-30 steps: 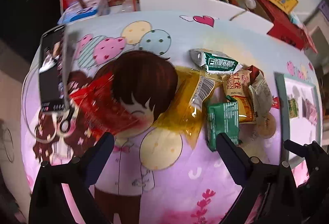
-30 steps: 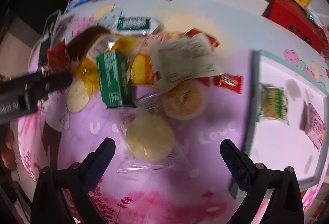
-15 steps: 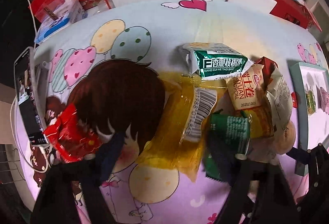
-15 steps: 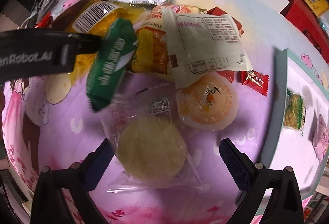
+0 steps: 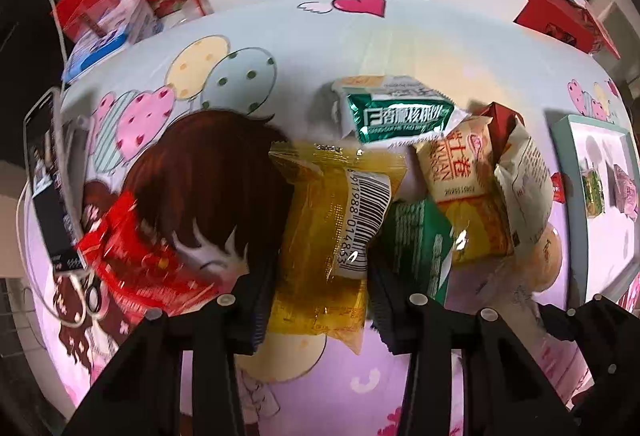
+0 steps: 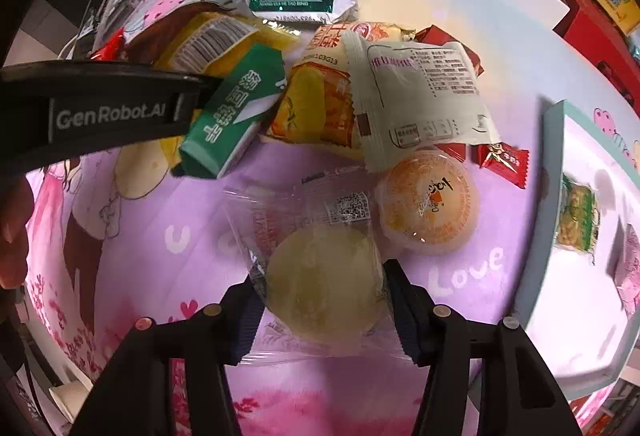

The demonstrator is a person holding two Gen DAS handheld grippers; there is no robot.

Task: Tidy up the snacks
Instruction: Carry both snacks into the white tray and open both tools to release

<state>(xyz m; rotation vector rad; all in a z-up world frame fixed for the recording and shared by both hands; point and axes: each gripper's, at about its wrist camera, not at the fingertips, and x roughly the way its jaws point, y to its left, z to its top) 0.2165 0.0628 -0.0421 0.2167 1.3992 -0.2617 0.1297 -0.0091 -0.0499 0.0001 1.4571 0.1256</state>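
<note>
My left gripper (image 5: pixel 320 296) points down over the snack pile, its jaws closing on a yellow packet with a barcode (image 5: pixel 336 220); both pads touch the packet's sides. A green packet (image 5: pixel 420 244) leans against the right finger. My right gripper (image 6: pixel 322 296) is also closing, with a pale round cake in a clear wrapper (image 6: pixel 324 276) between its pads, which meet the cake's sides. In the right wrist view the left gripper's black finger (image 6: pixel 100 116) reaches in from the left beside the green packet (image 6: pixel 232 116).
An orange jelly cup (image 6: pixel 428 200), a white packet (image 6: pixel 420 92) and an orange packet (image 6: pixel 316 104) crowd the pile. A red packet (image 5: pixel 136 260) and a phone (image 5: pixel 44 188) lie left. A teal-rimmed tray (image 6: pixel 548 196) at right holds two snacks. Boxes (image 5: pixel 560 8) line the back.
Both grippers came down onto the pile and narrowed from wide open. The left jaws now hold the yellow packet's sides, the right jaws the round cake's.
</note>
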